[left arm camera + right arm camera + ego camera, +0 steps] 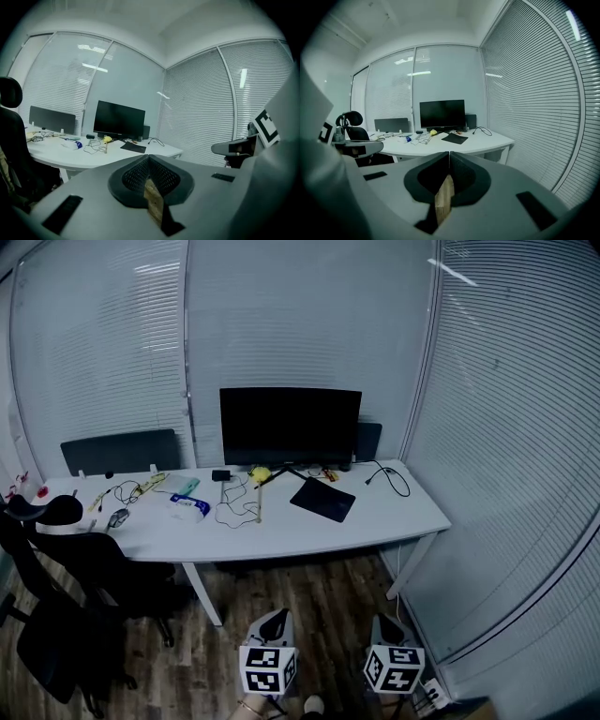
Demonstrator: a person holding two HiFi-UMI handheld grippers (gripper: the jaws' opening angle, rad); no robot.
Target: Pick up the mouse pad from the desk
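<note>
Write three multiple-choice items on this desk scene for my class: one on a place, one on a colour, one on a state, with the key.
1. Where does the mouse pad lie?
A. in a drawer
B. on the desk, before the monitor
C. on a shelf

2. What colour is the mouse pad?
A. white
B. yellow
C. black

3. How do the fingers of the left gripper and the right gripper stand?
A. together, nothing between them
B. wide apart
C. closed on the mouse pad

Key: 1 B, it lies flat near the monitor's stand. 2 C, it shows dark against the white desk. 3 A, each gripper view shows the fingers meeting, far from the desk.
</note>
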